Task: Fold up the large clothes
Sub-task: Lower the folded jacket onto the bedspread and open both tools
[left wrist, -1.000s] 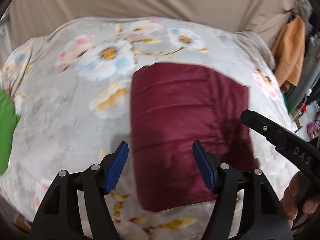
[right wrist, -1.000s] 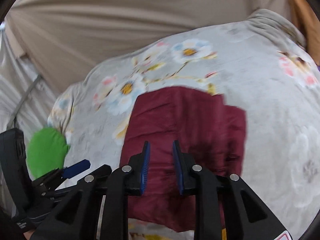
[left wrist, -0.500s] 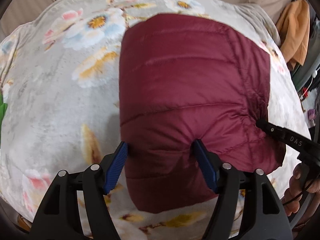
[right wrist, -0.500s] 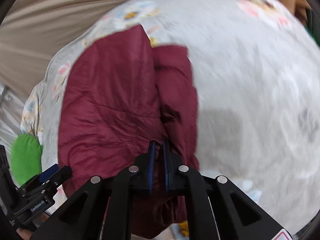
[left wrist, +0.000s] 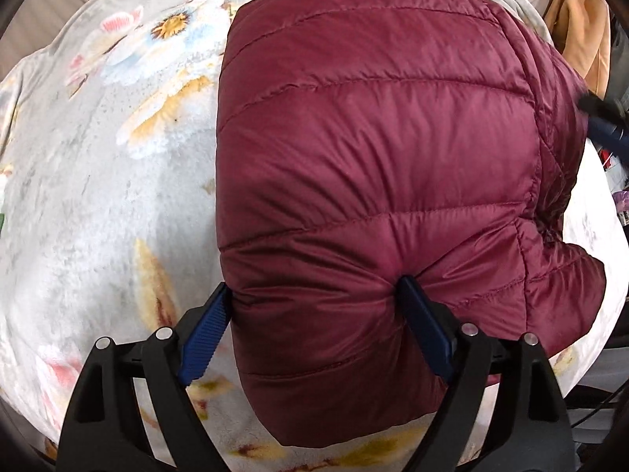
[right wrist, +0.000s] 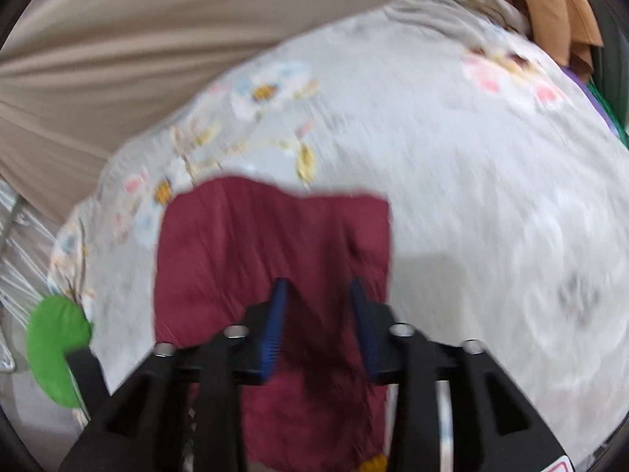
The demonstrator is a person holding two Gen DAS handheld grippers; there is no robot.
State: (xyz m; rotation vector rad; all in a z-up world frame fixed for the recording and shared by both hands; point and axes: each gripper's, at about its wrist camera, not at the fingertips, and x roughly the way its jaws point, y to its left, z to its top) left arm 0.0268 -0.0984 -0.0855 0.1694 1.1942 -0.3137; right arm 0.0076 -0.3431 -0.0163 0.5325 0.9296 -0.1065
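A folded maroon quilted puffer jacket (left wrist: 373,181) lies on a bed covered by a pale grey fleece blanket printed with flowers (left wrist: 102,181). In the left wrist view the jacket fills the middle and right of the picture, its stitched channels running across, with a narrower layer of the same fabric showing along its right side and near right corner.

The left gripper (left wrist: 318,322) comes down steeply onto the near end of the jacket. Its jaws have just been opening and stand wide, with a puffed section of the jacket between them. The blue ribbed left pad sits against the jacket's left edge and the right pad dents the top fabric, which puckers around it; this looks like pressing into the padding rather than a firm pinch.

The right gripper (right wrist: 320,314) is seen in a blurred picture, above the near right part of the jacket (right wrist: 271,259). Its jaws have just been opening and stand partly apart, with maroon fabric seen through the gap; the blur hides whether the pads touch it, and nothing appears pinched.

A beige cloth backdrop (right wrist: 149,51) hangs beyond the far edge of the bed. An orange-tan garment (right wrist: 550,4) hangs at the far right. A bright green rounded object (right wrist: 55,358) sits at the left edge of the blanket.
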